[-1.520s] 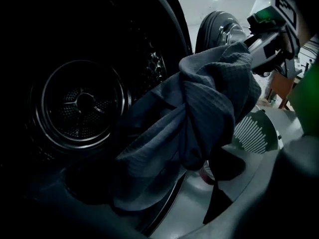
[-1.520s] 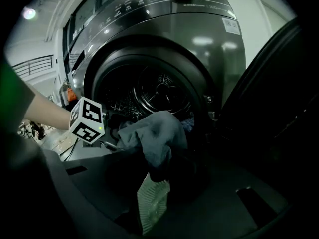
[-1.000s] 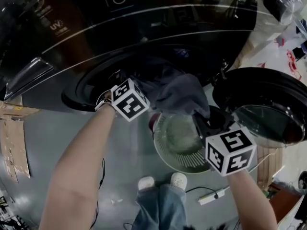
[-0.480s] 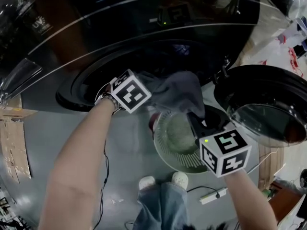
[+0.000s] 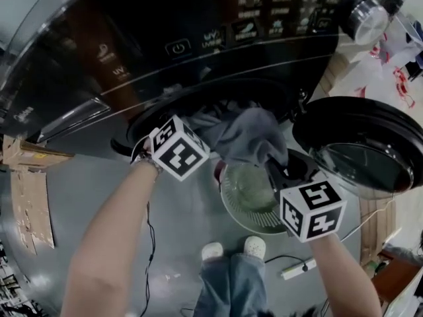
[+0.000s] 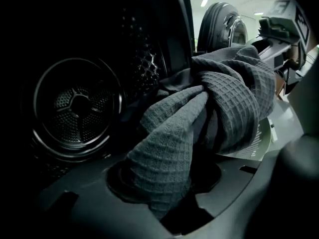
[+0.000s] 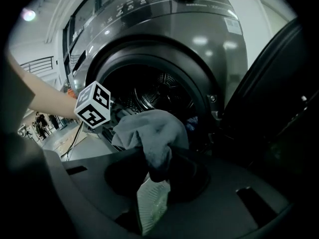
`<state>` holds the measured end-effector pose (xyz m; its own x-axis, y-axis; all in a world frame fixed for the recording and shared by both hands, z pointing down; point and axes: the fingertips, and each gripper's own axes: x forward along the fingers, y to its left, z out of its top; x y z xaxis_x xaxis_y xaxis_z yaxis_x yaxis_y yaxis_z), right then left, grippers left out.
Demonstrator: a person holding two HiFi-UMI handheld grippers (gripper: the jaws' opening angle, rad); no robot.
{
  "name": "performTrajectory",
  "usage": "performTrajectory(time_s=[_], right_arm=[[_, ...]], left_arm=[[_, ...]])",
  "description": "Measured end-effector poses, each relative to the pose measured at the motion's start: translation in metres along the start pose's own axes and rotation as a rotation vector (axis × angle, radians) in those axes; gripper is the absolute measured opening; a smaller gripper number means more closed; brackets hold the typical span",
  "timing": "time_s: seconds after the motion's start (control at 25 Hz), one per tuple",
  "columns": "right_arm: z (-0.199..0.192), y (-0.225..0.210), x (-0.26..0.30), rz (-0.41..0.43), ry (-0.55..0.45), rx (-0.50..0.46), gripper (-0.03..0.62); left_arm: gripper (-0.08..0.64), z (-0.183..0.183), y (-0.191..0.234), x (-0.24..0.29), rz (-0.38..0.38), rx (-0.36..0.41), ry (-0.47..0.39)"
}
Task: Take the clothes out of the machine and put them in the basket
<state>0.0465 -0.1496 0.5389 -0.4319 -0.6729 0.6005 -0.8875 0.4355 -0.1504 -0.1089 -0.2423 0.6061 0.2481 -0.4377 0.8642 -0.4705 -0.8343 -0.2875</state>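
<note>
The left gripper [image 5: 201, 132] and right gripper [image 5: 274, 166] have dark housings, each with a white cube [image 5: 177, 147] bearing black square markers. Blue jeans [image 5: 228, 286], white shoes [image 5: 213, 250] at 6 o'clock.

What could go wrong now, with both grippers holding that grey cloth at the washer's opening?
The left gripper, whose jaws have just been closing, pinches a bunched fold of the grey cloth; it may slip. The cloth, also held by the right gripper, might drag other laundry out past the basket.

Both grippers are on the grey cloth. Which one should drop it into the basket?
Right. The right gripper grips the grey cloth over the basket; the left gripper, jaws just closing on it, is off at the drum mouth.
</note>
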Motion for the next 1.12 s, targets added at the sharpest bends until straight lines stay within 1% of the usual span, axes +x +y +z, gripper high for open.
performTrajectory(time_s=[0.12, 0.28, 0.44, 0.6, 0.92, 1.12], right_arm=[[0.012, 0.003, -0.015, -0.004, -0.007, 0.011, 0.091], [0.027, 0.008, -0.036, -0.018, -0.016, 0.006, 0.091], [0.044, 0.010, -0.063, -0.033, -0.050, 0.030, 0.091], [0.064, 0.014, -0.092, -0.031, -0.097, 0.033, 0.091], [0.102, 0.023, -0.154, -0.023, -0.148, 0.017, 0.091], [0.128, 0.027, -0.197, -0.019, -0.204, 0.005, 0.091]], left_arm=[[0.169, 0.007, 0.000, -0.026, 0.038, -0.028, -0.024], [0.167, 0.013, -0.006, -0.058, 0.059, -0.068, -0.045], [0.167, 0.026, -0.017, -0.092, 0.065, -0.138, -0.116], [0.167, 0.038, -0.026, -0.125, 0.066, -0.180, -0.175], [0.167, 0.065, -0.040, -0.189, 0.064, -0.229, -0.225], [0.167, 0.087, -0.053, -0.227, 0.056, -0.275, -0.264]])
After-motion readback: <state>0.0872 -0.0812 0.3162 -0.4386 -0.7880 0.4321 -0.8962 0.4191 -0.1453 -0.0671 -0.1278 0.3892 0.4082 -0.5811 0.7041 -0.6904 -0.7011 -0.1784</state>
